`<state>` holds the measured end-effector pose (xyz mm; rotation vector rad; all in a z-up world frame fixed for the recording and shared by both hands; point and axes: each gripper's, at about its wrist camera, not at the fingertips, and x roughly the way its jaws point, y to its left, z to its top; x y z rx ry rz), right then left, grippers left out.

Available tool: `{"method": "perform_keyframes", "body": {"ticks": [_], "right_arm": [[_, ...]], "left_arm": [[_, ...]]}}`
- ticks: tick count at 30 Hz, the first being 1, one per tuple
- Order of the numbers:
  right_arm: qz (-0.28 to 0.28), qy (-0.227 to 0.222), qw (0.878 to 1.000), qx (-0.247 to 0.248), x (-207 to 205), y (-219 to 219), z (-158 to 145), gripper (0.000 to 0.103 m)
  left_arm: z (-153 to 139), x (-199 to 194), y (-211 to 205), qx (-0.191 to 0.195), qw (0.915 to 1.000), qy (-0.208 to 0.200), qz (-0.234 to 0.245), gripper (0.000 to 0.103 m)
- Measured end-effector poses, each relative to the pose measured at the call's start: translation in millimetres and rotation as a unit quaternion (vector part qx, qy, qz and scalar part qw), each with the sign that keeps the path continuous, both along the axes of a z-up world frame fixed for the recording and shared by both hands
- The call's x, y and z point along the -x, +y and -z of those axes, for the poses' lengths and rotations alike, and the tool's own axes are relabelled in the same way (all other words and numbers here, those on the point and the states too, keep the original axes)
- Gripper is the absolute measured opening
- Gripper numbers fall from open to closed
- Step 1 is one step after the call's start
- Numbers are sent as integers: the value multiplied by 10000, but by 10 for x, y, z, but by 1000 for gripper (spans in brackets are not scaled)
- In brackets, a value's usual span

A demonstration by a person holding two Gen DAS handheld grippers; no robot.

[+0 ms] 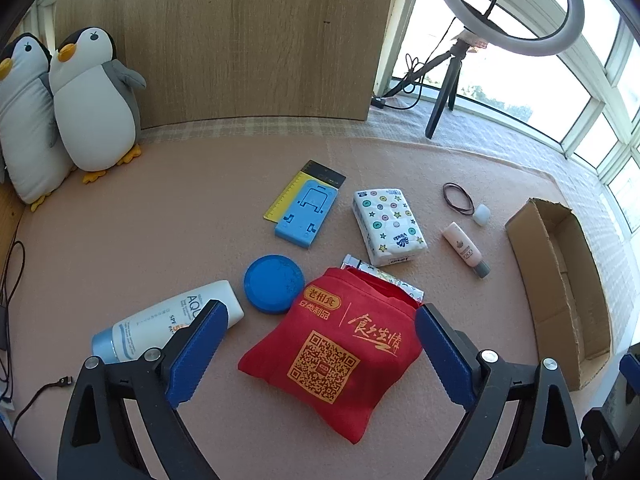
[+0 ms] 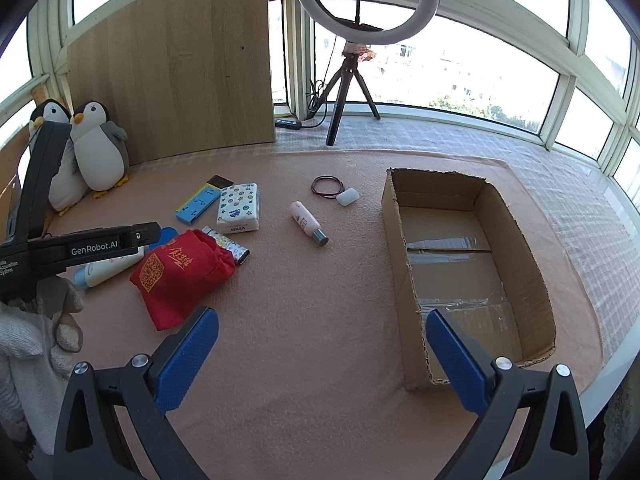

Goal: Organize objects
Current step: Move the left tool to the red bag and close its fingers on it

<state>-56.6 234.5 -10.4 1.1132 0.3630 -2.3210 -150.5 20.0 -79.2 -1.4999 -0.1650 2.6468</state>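
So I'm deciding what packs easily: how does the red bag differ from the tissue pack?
The red bag is soft, crumpled and plain red with gold print; the tissue pack is a firm white block with coloured dots. The bag looks larger and lies between the left gripper's open jaws. Both lie flat on the pink cloth.

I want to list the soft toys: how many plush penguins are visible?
2. One plush penguin stands against the wooden board; the other penguin leans beside it, nearer the frame's left edge. None seems hidden.
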Motion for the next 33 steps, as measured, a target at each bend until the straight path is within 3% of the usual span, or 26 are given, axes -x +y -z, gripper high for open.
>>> {"method": "perform_keyframes", "body": {"ticks": [5, 13, 24, 33], "right_arm": [[86, -25, 10000, -37, 29, 86, 26, 102], [179, -47, 9998, -105, 70, 174, 62, 102], [62, -72, 9999, -80, 87, 88, 71, 102], [-120, -224, 9997, 24, 70, -7, 121, 102]], "left_arm": [[202, 228, 66, -160, 9995, -255, 21, 86], [440, 338, 129, -291, 9979, -555, 170, 55], [540, 64, 137, -451, 9965, -627, 326, 53], [535, -356, 73, -662, 9958, -631, 50, 53]]}}
